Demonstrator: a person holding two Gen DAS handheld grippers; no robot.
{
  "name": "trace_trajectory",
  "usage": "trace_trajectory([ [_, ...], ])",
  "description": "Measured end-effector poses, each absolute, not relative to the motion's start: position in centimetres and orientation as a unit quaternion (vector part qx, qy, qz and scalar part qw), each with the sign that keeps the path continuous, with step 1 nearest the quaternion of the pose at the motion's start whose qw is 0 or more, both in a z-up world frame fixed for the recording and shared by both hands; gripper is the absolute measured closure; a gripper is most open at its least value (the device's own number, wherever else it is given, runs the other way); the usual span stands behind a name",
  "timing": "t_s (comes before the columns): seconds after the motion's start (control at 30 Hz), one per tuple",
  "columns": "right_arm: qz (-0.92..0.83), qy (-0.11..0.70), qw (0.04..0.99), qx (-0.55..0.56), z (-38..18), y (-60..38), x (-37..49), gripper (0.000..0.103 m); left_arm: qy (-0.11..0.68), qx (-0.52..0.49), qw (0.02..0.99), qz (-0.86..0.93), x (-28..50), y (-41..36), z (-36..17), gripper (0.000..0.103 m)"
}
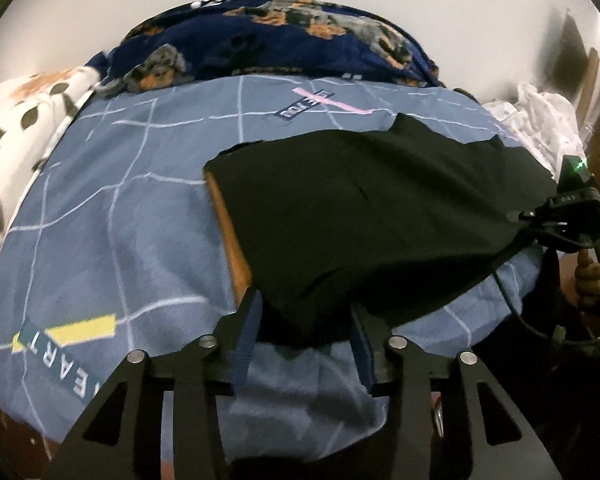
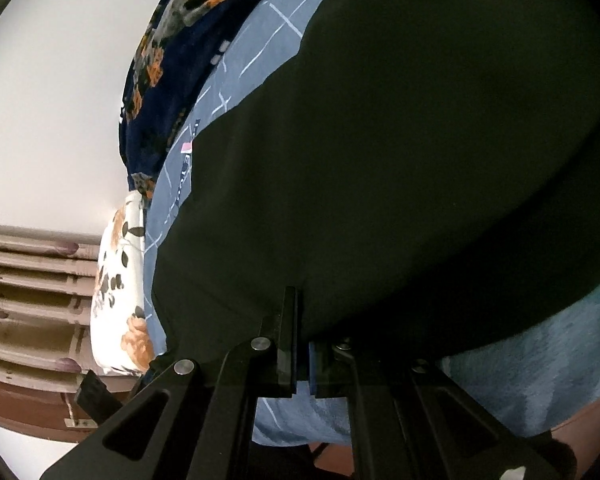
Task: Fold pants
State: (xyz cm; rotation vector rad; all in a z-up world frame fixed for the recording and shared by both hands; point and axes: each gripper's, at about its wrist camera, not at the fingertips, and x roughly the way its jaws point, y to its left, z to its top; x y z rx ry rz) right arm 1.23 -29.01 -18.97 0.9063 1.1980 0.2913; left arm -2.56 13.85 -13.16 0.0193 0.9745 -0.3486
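The black pants [image 1: 372, 216] lie spread on the blue grid-patterned bedsheet [image 1: 112, 216], with an orange lining strip along their left edge. My left gripper [image 1: 306, 320] is open, its jaws wide apart on either side of the pants' near corner. My right gripper [image 2: 304, 320] is shut on the pants' edge [image 2: 380, 160]; it also shows at the right of the left wrist view [image 1: 556, 216], pinching the cloth. The pants fill most of the right wrist view.
A dark blue dog-print blanket [image 1: 284, 36] is heaped at the far side of the bed. A white floral pillow [image 1: 20, 120] lies at the left. White crumpled cloth [image 1: 540, 120] lies at the right. A brown slatted headboard [image 2: 28, 300] stands beyond the pillow.
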Motion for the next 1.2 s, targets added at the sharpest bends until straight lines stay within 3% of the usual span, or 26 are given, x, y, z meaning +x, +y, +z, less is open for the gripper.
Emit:
trace_trajectory([
  [0.23,0.145,0.541,0.719,0.412,-19.5,-28.8,1.1,0.098,0.456,-0.031,0.880,-0.130,-3.3,16.5,-11.5,0.048],
  [0.43,0.159,0.538,0.719,0.410,-19.7,-28.7,0.9,0.097,0.458,0.011,0.886,-0.074,-2.0,16.0,-11.6,0.048],
  [0.57,0.165,0.535,0.716,0.417,-19.9,-28.8,0.8,0.097,0.433,-0.047,0.897,-0.072,-2.1,17.7,-10.1,0.048],
  [0.73,0.171,0.532,0.718,0.415,-20.0,-28.7,0.8,0.097,0.424,-0.055,0.891,-0.155,-1.6,13.3,-8.5,0.048],
  [1.0,0.184,0.522,0.710,0.435,-20.2,-29.2,0.4,0.095,0.506,-0.025,0.837,-0.205,1.2,5.8,-15.5,0.048],
  [1.2,0.175,0.493,0.713,0.467,-19.4,-33.6,1.1,0.090,0.490,-0.018,0.850,-0.193,0.7,6.1,-15.7,0.049],
])
